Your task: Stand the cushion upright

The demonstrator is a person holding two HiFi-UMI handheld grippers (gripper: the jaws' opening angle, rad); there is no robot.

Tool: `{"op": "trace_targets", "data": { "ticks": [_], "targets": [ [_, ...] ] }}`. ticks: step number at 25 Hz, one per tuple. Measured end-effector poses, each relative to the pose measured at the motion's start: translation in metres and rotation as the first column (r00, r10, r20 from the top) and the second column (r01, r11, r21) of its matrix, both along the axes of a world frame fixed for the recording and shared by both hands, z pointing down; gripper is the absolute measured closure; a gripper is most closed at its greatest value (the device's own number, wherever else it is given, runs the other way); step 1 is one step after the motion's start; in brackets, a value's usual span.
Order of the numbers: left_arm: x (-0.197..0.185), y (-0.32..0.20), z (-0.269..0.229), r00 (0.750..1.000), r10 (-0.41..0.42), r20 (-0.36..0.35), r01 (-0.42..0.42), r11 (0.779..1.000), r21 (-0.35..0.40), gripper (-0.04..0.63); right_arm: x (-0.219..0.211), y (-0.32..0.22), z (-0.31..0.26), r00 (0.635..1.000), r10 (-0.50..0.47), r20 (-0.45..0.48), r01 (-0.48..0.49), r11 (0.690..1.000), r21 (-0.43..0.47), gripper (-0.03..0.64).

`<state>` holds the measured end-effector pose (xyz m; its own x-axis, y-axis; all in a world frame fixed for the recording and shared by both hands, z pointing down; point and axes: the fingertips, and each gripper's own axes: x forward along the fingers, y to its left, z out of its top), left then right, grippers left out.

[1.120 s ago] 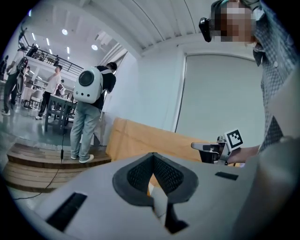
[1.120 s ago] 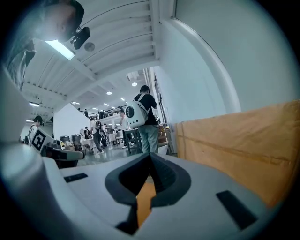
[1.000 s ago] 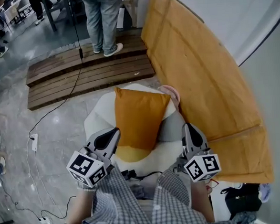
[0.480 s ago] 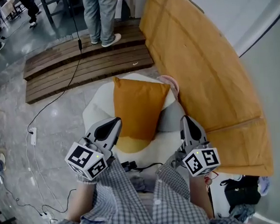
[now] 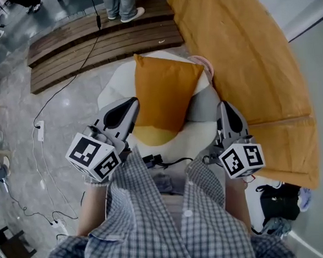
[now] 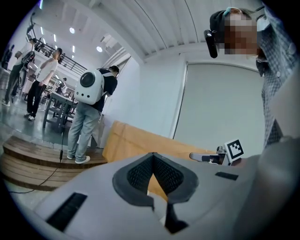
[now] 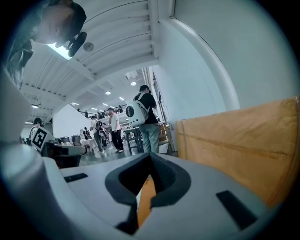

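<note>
An orange cushion (image 5: 167, 92) lies tilted back on a white seat (image 5: 114, 85), its lower edge toward me. My left gripper (image 5: 131, 103) hovers at the cushion's lower left edge, jaws shut and holding nothing. My right gripper (image 5: 224, 106) sits off the cushion's right side, over a grey pad (image 5: 203, 103), also shut and holding nothing. In the left gripper view the jaws (image 6: 153, 155) meet at the tip, with a sliver of the orange cushion (image 6: 157, 190) behind them. The right gripper view shows its shut jaws (image 7: 151, 158) and the cushion (image 7: 146, 199) just beyond.
A big tan panel (image 5: 244, 53) leans along the right of the seat. A wooden step platform (image 5: 100, 44) lies beyond, with a person's feet (image 5: 124, 12) on it. Cables (image 5: 48, 161) trail over the stone floor at left. A black bag (image 5: 277, 203) sits at lower right.
The head view has tilted, so the scene sits higher in the frame. Both grippers stay shut in the same spots beside the cushion, which has not moved.
</note>
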<state>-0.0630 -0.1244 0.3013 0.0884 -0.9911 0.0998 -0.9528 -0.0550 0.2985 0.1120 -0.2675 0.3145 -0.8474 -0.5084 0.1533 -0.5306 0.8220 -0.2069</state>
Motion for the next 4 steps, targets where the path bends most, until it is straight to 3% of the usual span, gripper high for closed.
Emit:
{"op": "trace_targets", "data": {
  "ticks": [4],
  "targets": [
    [-0.0114, 0.0007, 0.0094, 1.000, -0.019, 0.024, 0.019, 1.000, -0.015, 0.588, -0.0086, -0.0024, 0.0064, 1.000, -0.021, -0.011, 0.022, 1.000, 0.011, 0.611]
  ]
}}
